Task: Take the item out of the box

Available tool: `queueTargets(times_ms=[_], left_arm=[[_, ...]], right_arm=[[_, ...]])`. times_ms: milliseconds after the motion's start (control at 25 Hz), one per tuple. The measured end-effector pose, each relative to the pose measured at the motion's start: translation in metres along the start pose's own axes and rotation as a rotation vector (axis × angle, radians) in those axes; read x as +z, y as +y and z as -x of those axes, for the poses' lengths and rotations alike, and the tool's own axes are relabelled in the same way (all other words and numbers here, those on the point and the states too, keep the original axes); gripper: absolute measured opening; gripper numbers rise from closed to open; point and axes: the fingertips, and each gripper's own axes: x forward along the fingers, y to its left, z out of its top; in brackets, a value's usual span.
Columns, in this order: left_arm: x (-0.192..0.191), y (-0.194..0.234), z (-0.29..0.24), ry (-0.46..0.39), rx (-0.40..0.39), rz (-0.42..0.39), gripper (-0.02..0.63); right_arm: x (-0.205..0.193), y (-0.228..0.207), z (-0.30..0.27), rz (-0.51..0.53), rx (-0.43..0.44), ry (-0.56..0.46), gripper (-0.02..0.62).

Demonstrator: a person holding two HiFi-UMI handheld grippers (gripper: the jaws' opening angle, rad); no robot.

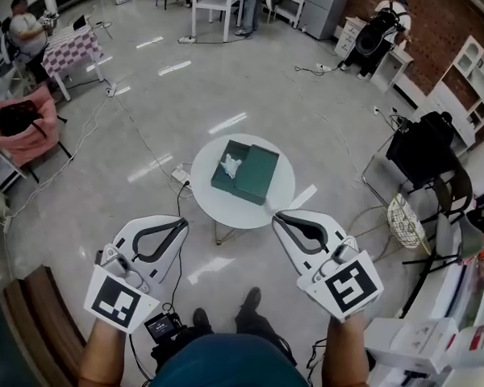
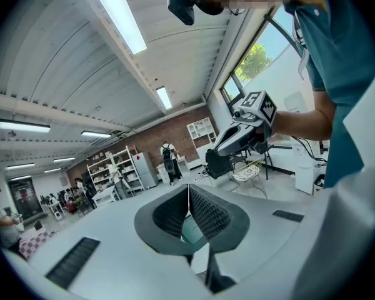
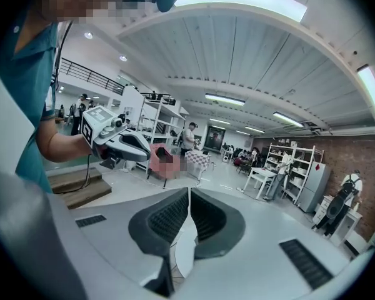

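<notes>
Open space lies above the box (image 1: pixel 256 177) on the round table (image 1: pixel 224 210).

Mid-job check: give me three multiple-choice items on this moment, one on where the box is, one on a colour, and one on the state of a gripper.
1. Where does the green box stand?
A. on the floor
B. on the round white table
C. on a chair

2. What colour is the item in the box?
A. white
B. red
C. black

3. How do the jaws of the right gripper stand?
A. wide apart
B. closed on the item
C. together, with nothing between them

Answers:
1 B: the head view shows the box on the tabletop.
2 A: a white crumpled piece lies in the box.
3 C: the right gripper view shows the jaws meeting with nothing between them.
</notes>
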Motion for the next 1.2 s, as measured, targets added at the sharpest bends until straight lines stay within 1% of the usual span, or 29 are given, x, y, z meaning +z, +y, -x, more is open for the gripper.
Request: queueTargets(times_ms=[480,800,1000,1200], left_arm=[[-0.002,0.023,-0.096,0.08,0.112,0.033,0.023],[0.013,0.007,-0.153,0.119,0.15,0.024,0.023],[0.015,-0.001,-0.194,0.128,0.122,0.021,0.023],[0.012,0.03,-0.216,0.083,0.064,0.018,0.023]], right_arm=[[-0.034,-0.099,-0.034,0.027,0.146,-0.041,0.04],[-0.059,-0.149,-0.018,0.036,0.196,-0.084,0.04],[-0.089,-0.178,-0.01,0.015,0.191,-0.062,0.04],[-0.089,-0.195,-0.025,-0.003,0.147,-0.009,0.04]])
